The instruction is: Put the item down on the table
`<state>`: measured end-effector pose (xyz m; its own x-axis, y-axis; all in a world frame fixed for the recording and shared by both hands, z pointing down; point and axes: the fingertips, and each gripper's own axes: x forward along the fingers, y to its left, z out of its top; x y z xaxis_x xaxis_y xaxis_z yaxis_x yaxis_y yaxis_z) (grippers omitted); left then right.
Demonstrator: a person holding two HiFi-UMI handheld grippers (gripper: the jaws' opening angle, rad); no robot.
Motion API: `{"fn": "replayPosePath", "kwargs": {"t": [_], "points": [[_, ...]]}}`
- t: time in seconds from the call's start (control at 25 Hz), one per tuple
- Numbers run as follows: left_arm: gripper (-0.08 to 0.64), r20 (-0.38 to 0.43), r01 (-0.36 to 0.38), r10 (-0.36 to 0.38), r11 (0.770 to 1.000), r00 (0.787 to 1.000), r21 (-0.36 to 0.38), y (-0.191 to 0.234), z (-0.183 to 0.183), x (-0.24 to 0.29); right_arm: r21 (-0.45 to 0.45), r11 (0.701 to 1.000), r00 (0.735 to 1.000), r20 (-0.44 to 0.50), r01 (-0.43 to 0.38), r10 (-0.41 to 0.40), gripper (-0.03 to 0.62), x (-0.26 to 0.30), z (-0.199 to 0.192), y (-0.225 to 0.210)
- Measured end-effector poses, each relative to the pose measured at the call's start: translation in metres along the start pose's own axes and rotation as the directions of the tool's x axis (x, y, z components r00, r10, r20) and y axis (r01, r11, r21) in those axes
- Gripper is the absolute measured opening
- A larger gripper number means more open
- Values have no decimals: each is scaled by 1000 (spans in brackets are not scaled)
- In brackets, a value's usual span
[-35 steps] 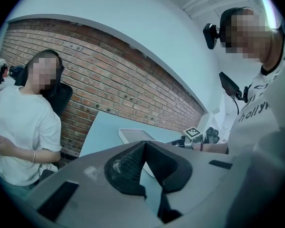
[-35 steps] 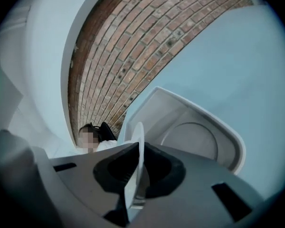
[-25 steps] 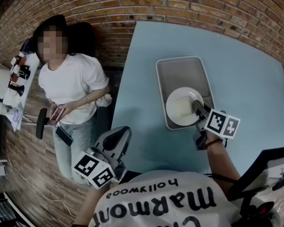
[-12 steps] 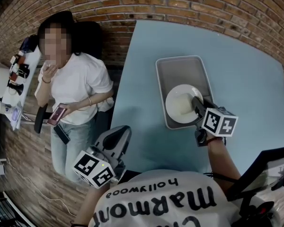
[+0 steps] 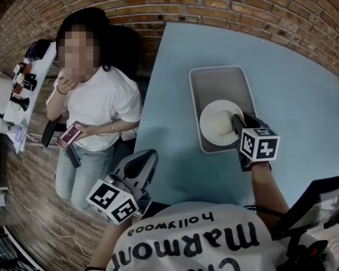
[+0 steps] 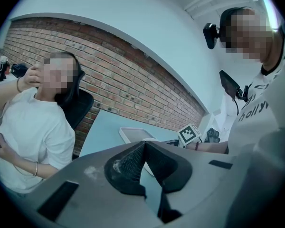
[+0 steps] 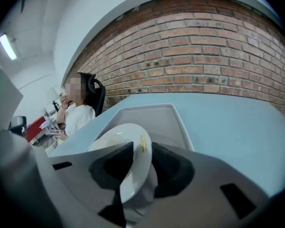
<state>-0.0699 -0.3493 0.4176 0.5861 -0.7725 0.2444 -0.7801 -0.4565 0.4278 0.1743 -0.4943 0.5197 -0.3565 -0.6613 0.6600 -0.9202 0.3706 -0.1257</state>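
Observation:
A round white plate (image 5: 217,123) lies on the near end of a grey tray (image 5: 217,79) on the pale blue table (image 5: 296,95). My right gripper (image 5: 238,121) reaches over the plate's right rim. In the right gripper view the plate (image 7: 115,139) has its rim between the jaws of the right gripper (image 7: 142,152). They have just been opening, and a gap shows beside the rim. The tray (image 7: 154,117) stretches beyond. My left gripper (image 5: 139,162) hangs off the table's left edge, with the left gripper (image 6: 143,145) shut on nothing.
A person in a white shirt (image 5: 99,103) sits on a dark chair left of the table, phone in hand. A brick wall (image 5: 226,4) runs behind the table. A white shelf with small items (image 5: 20,89) stands far left. Dark equipment (image 5: 322,208) sits at lower right.
My right gripper has rolled so its marker cube faces up, and its jaws have spread off the plate's rim. The seated person has raised a hand to the face. The left gripper kept still.

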Motion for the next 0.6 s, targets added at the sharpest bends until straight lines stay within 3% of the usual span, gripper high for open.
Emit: {"fn": "replayPosePath", "kwargs": {"t": [0.16,0.28,0.6], "points": [[6,1,0,0,1000,1000,1,-1,1,0,-97,995,1000,-19,16,-18,110,3,0,1],[6,2,1,-1,1000,1000,1,-1,1,1,-218,975,998,-35,44,-53,112,6,-3,0],[6,2,1,-1,1000,1000,0,-2,2,2,-379,923,993,-66,62,-94,110,12,-10,5]]}}
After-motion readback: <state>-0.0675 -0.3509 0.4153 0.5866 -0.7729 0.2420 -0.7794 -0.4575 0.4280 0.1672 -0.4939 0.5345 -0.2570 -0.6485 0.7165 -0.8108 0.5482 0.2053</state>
